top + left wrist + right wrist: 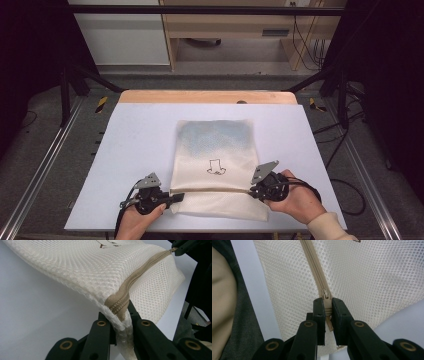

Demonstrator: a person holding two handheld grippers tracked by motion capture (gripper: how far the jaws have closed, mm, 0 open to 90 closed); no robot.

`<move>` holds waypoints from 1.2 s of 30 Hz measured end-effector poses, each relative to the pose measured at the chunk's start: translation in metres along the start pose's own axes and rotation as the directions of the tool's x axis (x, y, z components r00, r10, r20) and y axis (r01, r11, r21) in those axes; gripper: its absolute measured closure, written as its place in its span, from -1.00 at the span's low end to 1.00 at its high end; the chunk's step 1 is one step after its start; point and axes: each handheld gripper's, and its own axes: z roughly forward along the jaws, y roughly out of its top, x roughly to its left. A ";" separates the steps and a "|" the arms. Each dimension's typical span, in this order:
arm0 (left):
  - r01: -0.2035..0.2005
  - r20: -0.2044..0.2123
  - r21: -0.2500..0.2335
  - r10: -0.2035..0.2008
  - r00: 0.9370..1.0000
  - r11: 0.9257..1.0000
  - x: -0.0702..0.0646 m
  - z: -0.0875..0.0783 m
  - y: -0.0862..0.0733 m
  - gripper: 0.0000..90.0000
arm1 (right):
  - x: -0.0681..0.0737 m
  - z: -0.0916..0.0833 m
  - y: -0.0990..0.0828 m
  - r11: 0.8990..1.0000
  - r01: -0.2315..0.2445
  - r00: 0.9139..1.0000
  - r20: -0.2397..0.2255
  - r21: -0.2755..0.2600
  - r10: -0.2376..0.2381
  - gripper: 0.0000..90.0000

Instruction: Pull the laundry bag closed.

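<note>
A cream mesh bag [215,150] with a small black drawing lies flat on the pale table [135,145], something bluish showing through its far half. A beige zipper [212,191] runs across its near end. My left gripper [177,196] is shut on the bag's left edge, right at the zipper's end [117,305]; the left gripper view shows the mesh pinched between the jaws [117,316]. My right gripper [254,190] is shut on the zipper pull [326,294] at the right end, its jaws [327,303] closed on the tab. The right gripper [180,246] also appears far off in the left gripper view.
The table's near edge runs just below both hands. A wooden strip [205,96] borders the far side. Metal rails [45,160] flank the table, with cables [345,185] on the floor at right. A cabinet [125,30] and wooden furniture stand beyond.
</note>
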 end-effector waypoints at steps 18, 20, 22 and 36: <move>0.000 0.001 0.001 0.000 1.000 1.000 -0.001 0.000 0.000 0.89 | -0.004 -0.003 -0.011 1.000 -0.025 1.000 0.012 0.002 0.025 0.83; -0.003 0.000 0.002 0.003 1.000 1.000 -0.001 0.000 0.000 0.89 | -0.004 -0.004 -0.013 1.000 -0.030 0.999 0.010 0.002 0.030 0.83; -0.003 -0.001 0.001 0.003 1.000 1.000 -0.001 0.000 0.000 0.89 | -0.005 -0.005 -0.015 0.999 -0.036 0.999 0.011 -0.003 0.036 0.83; -0.001 0.001 0.003 0.001 1.000 1.000 -0.001 0.000 0.000 0.89 | -0.007 -0.006 -0.024 0.998 -0.056 0.998 0.016 -0.003 0.056 0.83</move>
